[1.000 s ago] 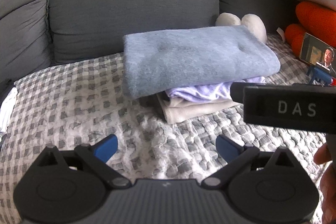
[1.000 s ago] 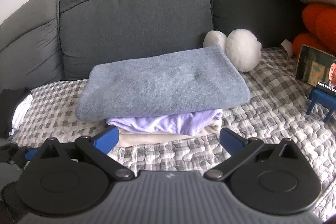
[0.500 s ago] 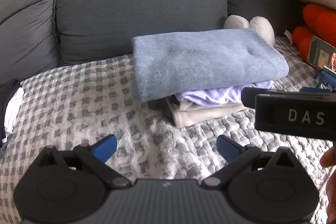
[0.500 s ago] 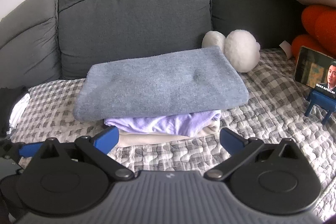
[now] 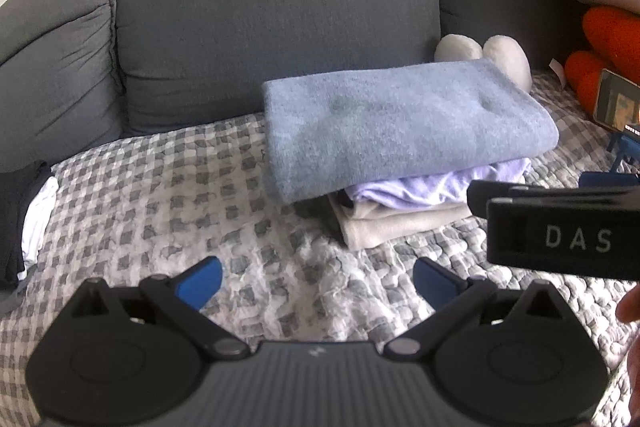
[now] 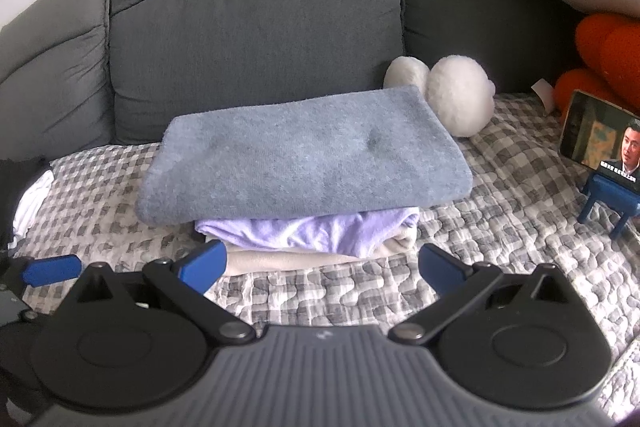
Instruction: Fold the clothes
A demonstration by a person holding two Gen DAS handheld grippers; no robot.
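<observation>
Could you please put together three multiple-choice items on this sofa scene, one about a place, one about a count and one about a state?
1. Where does the blue-grey towel lie?
A. On top of the stack of folded clothes
B. Draped over the sofa back
C. On the floor

2. How many folded items make up the stack?
A. One
B. Three
C. Six

3. How do the right tongs stand?
A. Shut on the towel
B. Shut on the phone
C. Open, holding nothing

Answers:
1 A: the towel rests over the lilac garment, on the checked cover.
2 B: the towel, the lilac garment and the beige garment lie layered one on another.
3 C: both blue fingertips are spread apart with only the cover between them; the left tongs stand open likewise.
</observation>
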